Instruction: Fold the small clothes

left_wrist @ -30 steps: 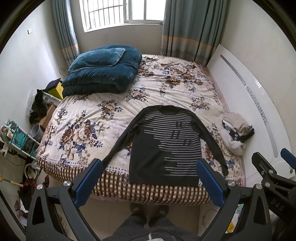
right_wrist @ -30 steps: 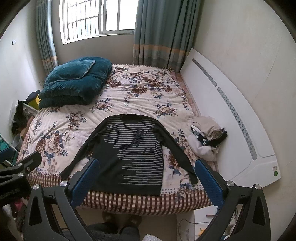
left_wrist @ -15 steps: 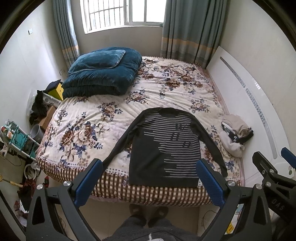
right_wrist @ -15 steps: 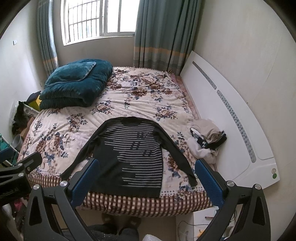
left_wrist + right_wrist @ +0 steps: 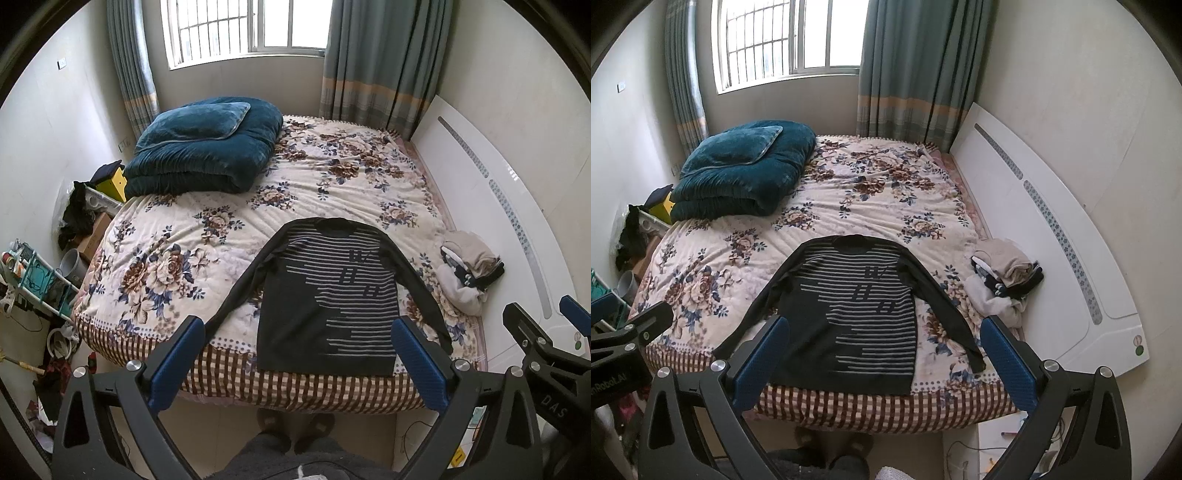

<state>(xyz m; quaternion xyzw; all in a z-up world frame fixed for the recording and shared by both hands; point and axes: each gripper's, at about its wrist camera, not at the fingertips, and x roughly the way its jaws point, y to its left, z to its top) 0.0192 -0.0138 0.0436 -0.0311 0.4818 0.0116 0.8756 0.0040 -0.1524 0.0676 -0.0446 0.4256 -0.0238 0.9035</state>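
Above bed edge | left gripper (image 5: 299, 363), right gripper (image 5: 884, 363) agape, empty | sweater (image 5: 332, 299) flat, slightly farther than before

Floral bed (image 5: 207, 236): striped sweater (image 5: 332, 295), teal quilt (image 5: 207, 147), clothes pile (image 5: 469, 269).

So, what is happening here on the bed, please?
A person stands at the foot of the bed with a gripper in each hand. The left gripper and the right gripper are both open and hold nothing. A dark striped sweater lies flat on the bed, sleeves spread out, not yet folded. A small pile of clothes sits beside it.
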